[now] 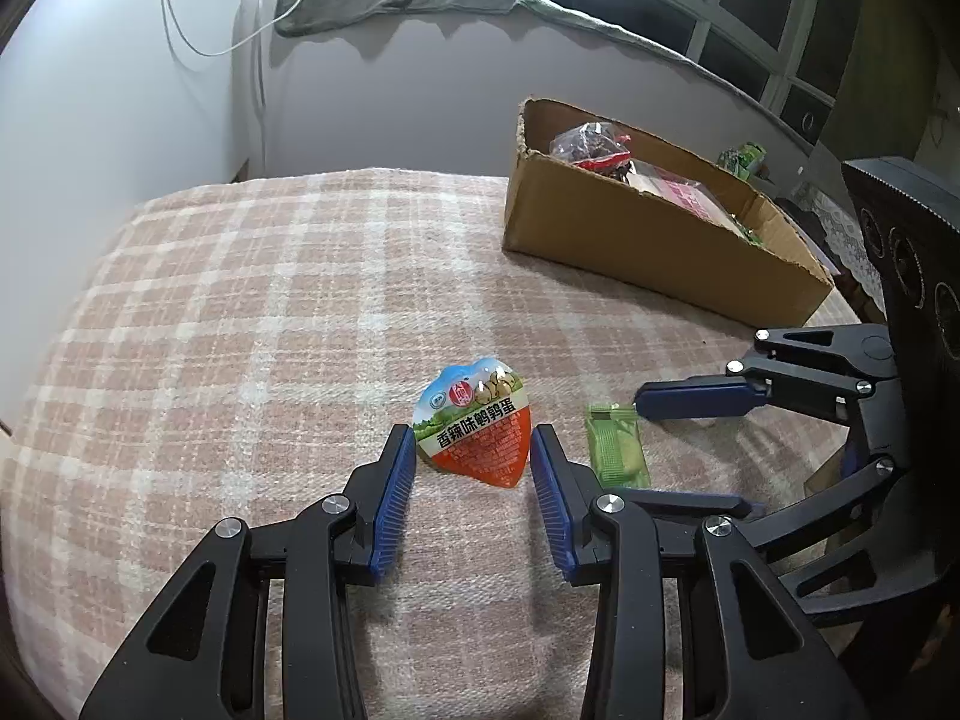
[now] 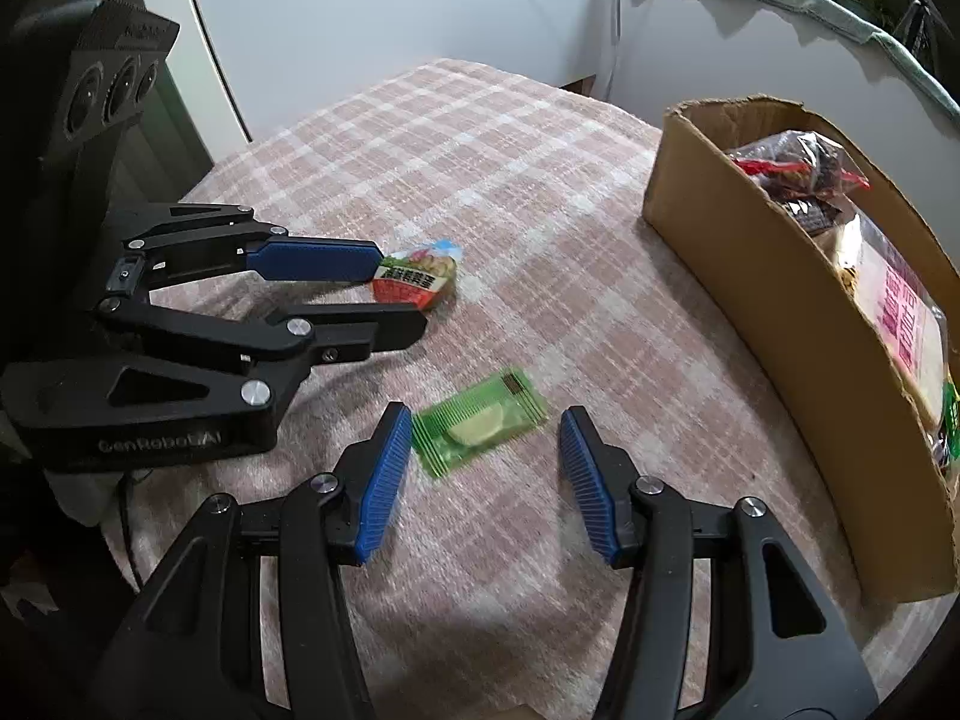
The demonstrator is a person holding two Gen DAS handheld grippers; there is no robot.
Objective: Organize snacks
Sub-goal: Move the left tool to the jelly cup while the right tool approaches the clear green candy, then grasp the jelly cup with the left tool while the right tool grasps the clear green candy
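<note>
A heart-shaped orange and blue quail-egg snack pack (image 1: 477, 426) lies on the plaid cloth, its lower tip between the open fingers of my left gripper (image 1: 473, 441); it also shows in the right wrist view (image 2: 420, 282). A green wrapped snack (image 2: 477, 429) lies flat between the open fingers of my right gripper (image 2: 486, 423); it also shows in the left wrist view (image 1: 617, 446). The right gripper (image 1: 690, 450) appears open around it there. The left gripper (image 2: 402, 288) appears open at the egg pack. A cardboard box (image 1: 648, 252) holding several bagged snacks stands behind.
The plaid cloth (image 1: 270, 330) covers the table. The box (image 2: 798, 324) stands at the right in the right wrist view. A white wall and a window sill with a grey cloth (image 1: 372, 3) lie behind the table.
</note>
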